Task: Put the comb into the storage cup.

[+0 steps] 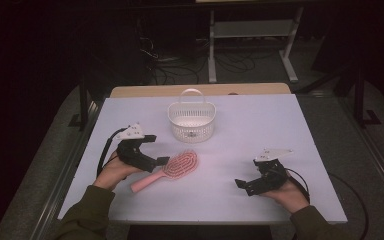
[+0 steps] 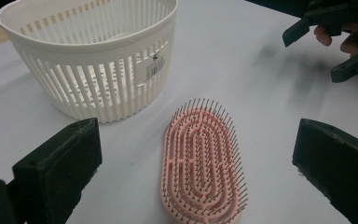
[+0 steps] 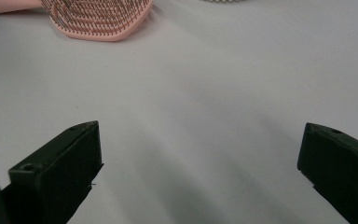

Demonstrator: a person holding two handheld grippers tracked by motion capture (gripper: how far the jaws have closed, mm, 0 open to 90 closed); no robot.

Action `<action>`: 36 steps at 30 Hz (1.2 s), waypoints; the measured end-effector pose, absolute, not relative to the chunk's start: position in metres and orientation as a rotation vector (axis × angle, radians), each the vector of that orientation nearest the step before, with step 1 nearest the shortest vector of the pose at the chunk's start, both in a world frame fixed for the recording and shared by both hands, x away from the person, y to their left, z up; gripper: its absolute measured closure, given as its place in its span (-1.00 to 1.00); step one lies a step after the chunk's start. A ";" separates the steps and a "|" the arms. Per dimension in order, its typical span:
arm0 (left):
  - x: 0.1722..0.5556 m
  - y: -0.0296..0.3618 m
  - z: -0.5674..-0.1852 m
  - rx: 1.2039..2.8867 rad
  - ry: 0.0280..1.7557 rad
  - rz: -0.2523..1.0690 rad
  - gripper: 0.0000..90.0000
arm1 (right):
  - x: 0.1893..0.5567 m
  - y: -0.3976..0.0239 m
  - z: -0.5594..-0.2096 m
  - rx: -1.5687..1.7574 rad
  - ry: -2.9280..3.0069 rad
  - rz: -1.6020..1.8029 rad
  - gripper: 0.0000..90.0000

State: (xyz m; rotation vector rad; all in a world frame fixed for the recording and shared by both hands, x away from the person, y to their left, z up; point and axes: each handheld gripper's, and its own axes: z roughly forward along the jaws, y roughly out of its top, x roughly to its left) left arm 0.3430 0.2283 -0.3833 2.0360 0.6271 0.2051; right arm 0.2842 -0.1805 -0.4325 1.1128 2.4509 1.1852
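Observation:
A pink hairbrush (image 1: 172, 170) lies bristles up near the middle of the white table (image 1: 280, 125), its handle pointing to the near left. Behind it stands a white slatted basket (image 1: 191, 121) with a handle. My left gripper (image 1: 157, 149) is open just left of the brush, by its handle. In the left gripper view the brush head (image 2: 200, 163) lies between and ahead of the wide-apart jaws of my left gripper (image 2: 198, 140), with the basket (image 2: 88, 60) beyond. My right gripper (image 1: 248, 173) is open over bare table at the near right, holding nothing; the brush head (image 3: 98, 18) lies far ahead of it.
A wooden board (image 1: 200, 90) edges the table's far side. A white metal shelf frame (image 1: 252, 30) and loose cables (image 1: 170, 65) sit on the dark floor behind. The other hand's gripper (image 2: 335, 44) appears at the top right of the left gripper view.

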 end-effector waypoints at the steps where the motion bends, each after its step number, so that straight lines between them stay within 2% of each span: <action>1: 0.343 0.229 -0.383 2.036 0.628 0.207 -0.98 | 0.284 -0.180 -0.432 1.114 2.451 1.184 -1.00; 36: 0.337 0.220 -0.390 2.248 0.610 0.221 -0.98 | 0.284 -0.180 -0.433 1.112 2.454 1.181 -1.00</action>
